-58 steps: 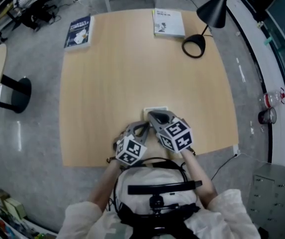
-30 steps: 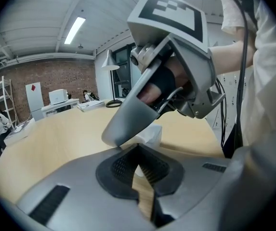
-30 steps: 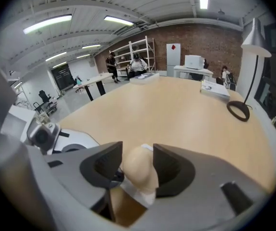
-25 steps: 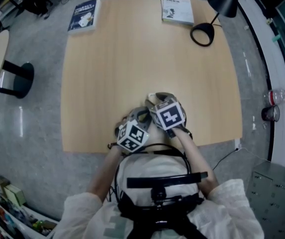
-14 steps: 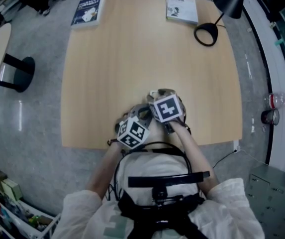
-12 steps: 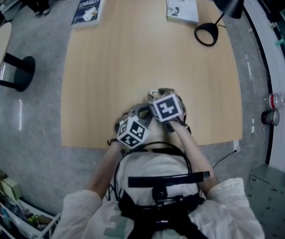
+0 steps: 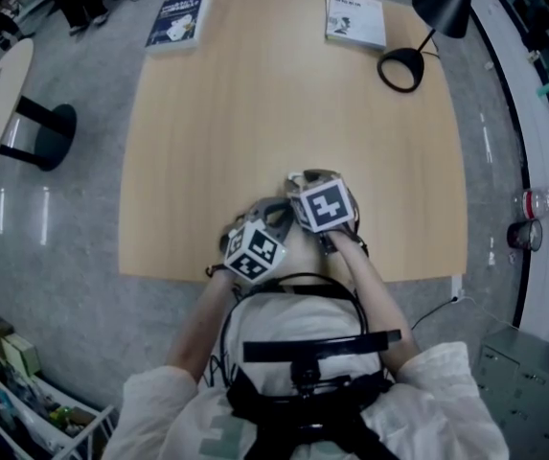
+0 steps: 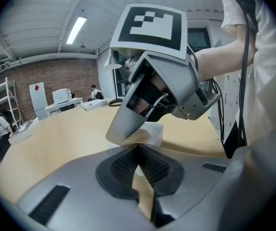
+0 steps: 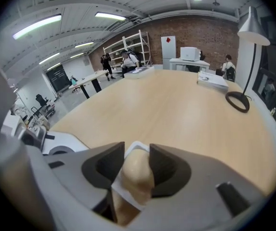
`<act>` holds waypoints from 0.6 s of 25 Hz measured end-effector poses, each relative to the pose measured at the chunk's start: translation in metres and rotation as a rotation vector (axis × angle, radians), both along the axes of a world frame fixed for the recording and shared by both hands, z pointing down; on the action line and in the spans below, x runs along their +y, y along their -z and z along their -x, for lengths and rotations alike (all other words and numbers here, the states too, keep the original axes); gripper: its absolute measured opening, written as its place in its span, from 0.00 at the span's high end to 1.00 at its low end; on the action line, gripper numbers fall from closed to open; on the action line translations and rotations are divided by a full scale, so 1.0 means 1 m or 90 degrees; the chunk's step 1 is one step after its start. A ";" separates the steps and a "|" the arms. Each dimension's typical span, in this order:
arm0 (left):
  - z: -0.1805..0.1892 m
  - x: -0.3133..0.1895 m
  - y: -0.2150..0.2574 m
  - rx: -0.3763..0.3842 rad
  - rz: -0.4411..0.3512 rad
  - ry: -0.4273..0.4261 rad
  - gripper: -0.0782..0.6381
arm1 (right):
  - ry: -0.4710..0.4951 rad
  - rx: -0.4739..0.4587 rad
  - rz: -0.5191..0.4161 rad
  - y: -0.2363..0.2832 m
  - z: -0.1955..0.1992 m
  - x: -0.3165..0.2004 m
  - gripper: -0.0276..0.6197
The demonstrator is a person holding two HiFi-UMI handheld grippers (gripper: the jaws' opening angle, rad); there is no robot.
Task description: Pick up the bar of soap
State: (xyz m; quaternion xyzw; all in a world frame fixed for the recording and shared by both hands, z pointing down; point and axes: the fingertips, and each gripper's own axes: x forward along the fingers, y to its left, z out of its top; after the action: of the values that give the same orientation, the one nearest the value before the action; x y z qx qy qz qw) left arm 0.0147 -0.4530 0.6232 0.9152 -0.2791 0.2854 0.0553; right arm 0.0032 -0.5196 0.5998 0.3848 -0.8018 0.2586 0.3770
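Two claws sit low at the near edge of the surface (image 7: pixel 255 113), close together. The right claw (image 9: pixel 137 150) points steeply down over the soap (image 9: pixel 137 173), a pale beige bar lying in a white dish (image 9: pixel 123 193) just ahead of the person. Its jaws have just been closing and now stand one on each side of the bar, which fills the gap between them. The pads look to be against its flanks, and the bar is not yet lifted from the dish. The left claw (image 8: pixel 138 150) waits just beside it, jaws together on nothing, aimed at the right claw and the dish.

Several things could spoil the lift, as I judge it. The bar is rounded and looks smooth, so a hard squeeze on its curved sides could squirt it forward or back out of the pads. A light squeeze could let it slide down as the claw rises. The jaw tips reach down close to the dish rim. If one catches the rim, the dish may tip, come up with the bar, or skid. The dish lies fairly near the surface's front edge, so a skid toward the person could carry it off. The left claw is so near that a lift drifting its way could knock the two together and jar the grip. From above, the right claw hides the soap, so how deep the pads sit cannot be checked there.
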 end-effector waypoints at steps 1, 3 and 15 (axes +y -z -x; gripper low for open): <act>0.000 0.000 0.000 0.000 0.002 0.004 0.88 | 0.002 -0.008 0.003 0.001 -0.001 0.002 0.72; 0.001 0.000 -0.001 -0.003 0.006 0.013 0.88 | 0.003 -0.021 0.009 0.002 -0.004 0.007 0.75; 0.003 -0.003 0.004 -0.025 0.007 0.042 0.88 | -0.021 -0.089 -0.023 0.029 -0.046 0.016 0.75</act>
State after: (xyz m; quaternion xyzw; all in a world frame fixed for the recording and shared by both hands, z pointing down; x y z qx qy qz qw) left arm 0.0113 -0.4558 0.6193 0.8995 -0.3089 0.3025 0.0640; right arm 0.0488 -0.5034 0.5713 0.3858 -0.8242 0.2763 0.3089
